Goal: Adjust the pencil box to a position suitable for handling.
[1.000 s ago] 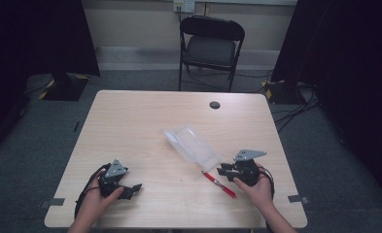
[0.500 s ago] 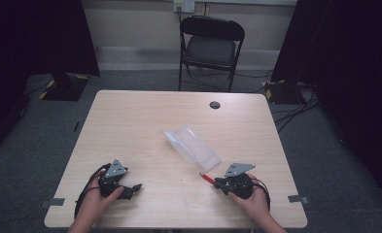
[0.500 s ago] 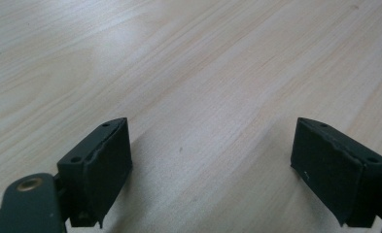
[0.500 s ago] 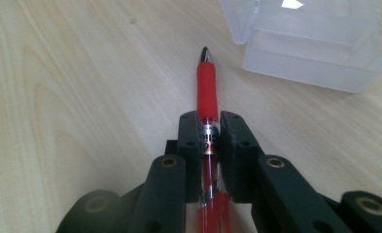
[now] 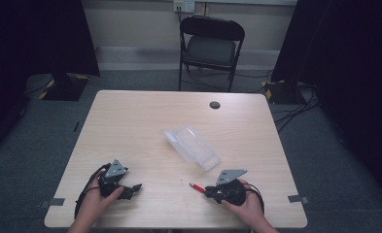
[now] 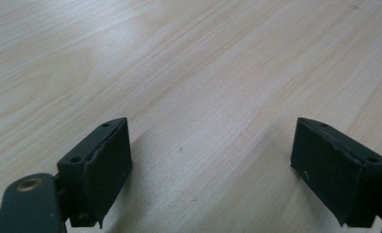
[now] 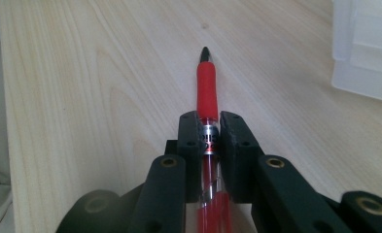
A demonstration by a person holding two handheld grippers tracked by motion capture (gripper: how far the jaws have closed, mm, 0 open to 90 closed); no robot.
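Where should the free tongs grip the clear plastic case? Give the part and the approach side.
Grip the clear plastic case across its narrow width near the middle, coming from above with the left tongs, which are open. It lies flat and diagonal on the table, so its long sides give parallel faces. The right tongs hold the red pen.

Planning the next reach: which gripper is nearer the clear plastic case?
Right. The right gripper, shut on the red pen, sits just below the clear plastic case; the left gripper is farther off to its lower left.

A black folding chair (image 5: 211, 46) stands behind the wooden table (image 5: 130, 126) on grey carpet (image 5: 33, 126).
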